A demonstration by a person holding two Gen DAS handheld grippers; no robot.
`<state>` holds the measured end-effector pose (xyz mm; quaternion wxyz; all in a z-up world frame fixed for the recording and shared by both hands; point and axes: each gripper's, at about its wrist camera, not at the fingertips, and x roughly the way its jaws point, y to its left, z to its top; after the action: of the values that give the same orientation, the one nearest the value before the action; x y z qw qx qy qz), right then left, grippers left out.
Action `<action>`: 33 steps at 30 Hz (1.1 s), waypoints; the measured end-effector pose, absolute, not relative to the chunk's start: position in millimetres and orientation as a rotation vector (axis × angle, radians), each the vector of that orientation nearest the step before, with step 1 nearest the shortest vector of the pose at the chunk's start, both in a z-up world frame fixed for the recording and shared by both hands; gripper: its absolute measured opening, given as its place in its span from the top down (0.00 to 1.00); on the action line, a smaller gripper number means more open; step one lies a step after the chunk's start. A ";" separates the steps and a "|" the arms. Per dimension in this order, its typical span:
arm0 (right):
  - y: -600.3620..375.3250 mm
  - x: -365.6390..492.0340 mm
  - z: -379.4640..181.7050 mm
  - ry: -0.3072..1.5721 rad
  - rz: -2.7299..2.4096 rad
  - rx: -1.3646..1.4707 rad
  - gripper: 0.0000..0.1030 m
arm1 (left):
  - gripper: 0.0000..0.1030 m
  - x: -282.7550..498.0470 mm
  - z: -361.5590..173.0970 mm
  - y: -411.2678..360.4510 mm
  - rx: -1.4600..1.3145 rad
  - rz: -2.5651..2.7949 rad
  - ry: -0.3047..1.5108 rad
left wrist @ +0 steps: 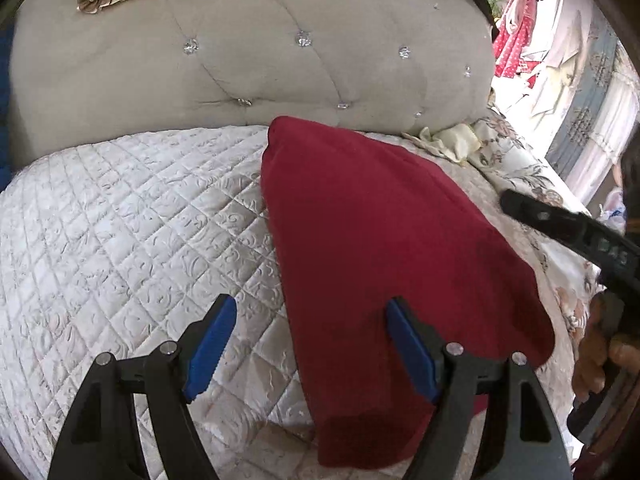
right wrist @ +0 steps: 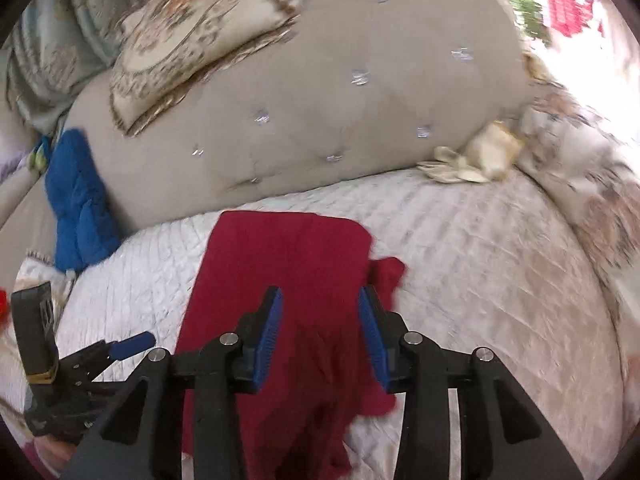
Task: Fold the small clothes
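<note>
A dark red garment (left wrist: 372,240) lies folded lengthwise on the white quilted bed (left wrist: 120,220). My left gripper (left wrist: 308,344) is open over the garment's near left edge, with its right finger (left wrist: 412,356) above the cloth and its left finger above the quilt. In the right wrist view the garment (right wrist: 280,256) runs away from me, with a bunched flap at its right side (right wrist: 386,276). My right gripper (right wrist: 320,332) is open and straddles the near part of the garment; nothing is gripped. The left gripper (right wrist: 120,346) also shows at the lower left there.
A tufted beige headboard (left wrist: 280,60) stands behind the bed. A frilled cushion (right wrist: 188,44) leans on it. A blue cloth (right wrist: 76,200) lies at the left, a cream cloth (right wrist: 476,156) at the right, and a floral bedspread (left wrist: 520,160) along the right side.
</note>
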<state>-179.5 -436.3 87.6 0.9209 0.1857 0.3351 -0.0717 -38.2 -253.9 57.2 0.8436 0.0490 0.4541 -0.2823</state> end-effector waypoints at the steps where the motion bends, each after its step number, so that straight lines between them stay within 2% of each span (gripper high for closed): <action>1: -434.8 -170.8 85.1 0.701 -0.127 0.376 0.87 | 0.20 -37.1 56.5 -254.5 0.100 -0.594 0.959; 8: -435.8 -114.6 40.1 0.819 -0.148 0.269 0.91 | 0.15 -29.3 50.6 -256.8 0.088 -0.592 0.958; 13: -436.9 -123.0 39.4 0.798 -0.152 0.282 0.92 | 0.14 -31.0 51.2 -255.1 0.091 -0.583 0.960; 20: -421.7 -181.1 71.6 0.754 -0.140 0.317 0.90 | 0.15 -40.5 58.1 -250.6 0.135 -0.553 0.943; 26: -421.3 -198.0 32.4 0.858 -0.202 0.319 0.87 | 0.15 -47.9 64.8 -248.7 0.160 -0.526 0.939; 33: -422.1 -212.0 59.2 0.790 -0.224 0.366 0.84 | 0.15 -47.3 72.8 -248.1 0.137 -0.520 0.933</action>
<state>-212.0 -422.1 59.2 0.9006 0.1771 0.3819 -0.1085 -47.3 -248.1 72.8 0.8584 0.0654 0.4444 -0.2478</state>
